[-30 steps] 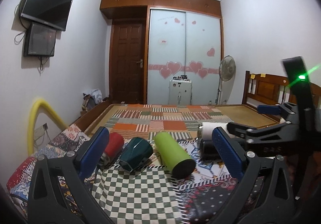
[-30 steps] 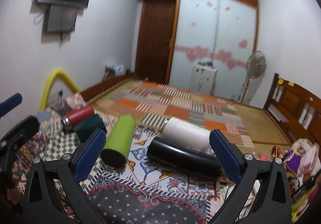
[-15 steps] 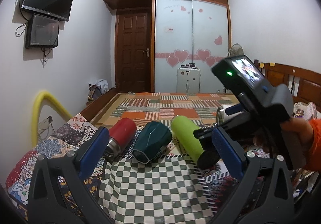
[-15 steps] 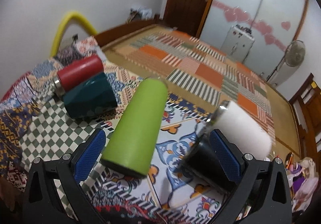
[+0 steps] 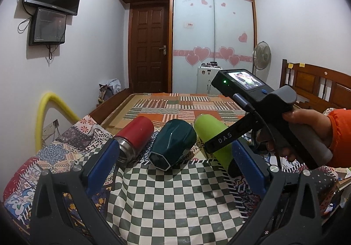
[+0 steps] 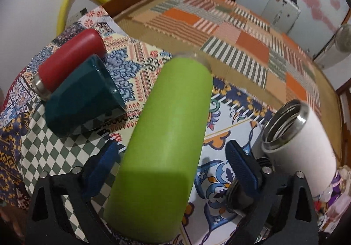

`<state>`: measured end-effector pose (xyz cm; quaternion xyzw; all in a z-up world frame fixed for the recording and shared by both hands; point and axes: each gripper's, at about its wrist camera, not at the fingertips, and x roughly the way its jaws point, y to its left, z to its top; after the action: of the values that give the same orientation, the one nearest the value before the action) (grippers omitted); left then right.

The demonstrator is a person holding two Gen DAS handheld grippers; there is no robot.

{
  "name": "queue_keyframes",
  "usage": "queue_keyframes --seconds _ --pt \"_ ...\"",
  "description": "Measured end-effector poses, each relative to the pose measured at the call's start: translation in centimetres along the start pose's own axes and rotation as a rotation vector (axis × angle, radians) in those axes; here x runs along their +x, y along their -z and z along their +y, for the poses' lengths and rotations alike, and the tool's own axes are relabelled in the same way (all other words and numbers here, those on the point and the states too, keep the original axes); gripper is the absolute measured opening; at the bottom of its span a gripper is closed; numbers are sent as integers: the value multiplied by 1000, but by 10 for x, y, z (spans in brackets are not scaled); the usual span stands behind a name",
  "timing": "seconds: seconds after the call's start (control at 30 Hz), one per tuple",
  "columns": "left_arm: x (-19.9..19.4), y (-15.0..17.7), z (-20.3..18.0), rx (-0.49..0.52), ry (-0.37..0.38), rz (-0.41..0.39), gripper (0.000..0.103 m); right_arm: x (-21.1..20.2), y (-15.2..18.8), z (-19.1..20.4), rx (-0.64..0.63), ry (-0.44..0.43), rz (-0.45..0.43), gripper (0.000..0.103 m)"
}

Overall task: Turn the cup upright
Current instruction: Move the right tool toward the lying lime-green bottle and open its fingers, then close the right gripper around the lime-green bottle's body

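A tall lime green cup [image 6: 166, 135] lies on its side on the patterned cloth; it also shows in the left wrist view [image 5: 216, 135]. My right gripper [image 6: 173, 163] is open, its blue pads on either side of the green cup's lower half, not closed on it. In the left wrist view the right gripper's body [image 5: 263, 111] hangs over the green cup. My left gripper [image 5: 175, 163] is open and empty above the checkered cloth [image 5: 175, 196], short of the cups.
A dark green faceted cup [image 5: 172, 144] and a red steel flask [image 5: 135, 138] lie on their sides left of the green cup. A white steel flask [image 6: 300, 141] lies to its right. A yellow tube [image 5: 47, 113] arches at the left edge.
My right gripper has moved forward and down over the green cup, which now fills the space between its pads. My left gripper has come slightly closer to the cups.
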<state>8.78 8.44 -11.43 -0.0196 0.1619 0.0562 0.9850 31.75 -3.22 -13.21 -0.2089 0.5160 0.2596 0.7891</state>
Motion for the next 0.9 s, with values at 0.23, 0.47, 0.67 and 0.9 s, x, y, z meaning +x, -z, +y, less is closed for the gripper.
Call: queue_keyframes --seconds 0.23,0.47,0.67,0.9 --pt "4 1 0 0 -11 5 103 7 -3 0 -3 -41 45 74" --pt "3 1 1 -1 -10 0 103 6 -2 -3 30 -51 42 70" --pt "1 0 1 -8 -9 -3 103 -3 9 -5 6 -40 26 63" --pt "-2 -5 1 -25 -5 -1 103 -21 29 -5 -11 -41 -6 63"
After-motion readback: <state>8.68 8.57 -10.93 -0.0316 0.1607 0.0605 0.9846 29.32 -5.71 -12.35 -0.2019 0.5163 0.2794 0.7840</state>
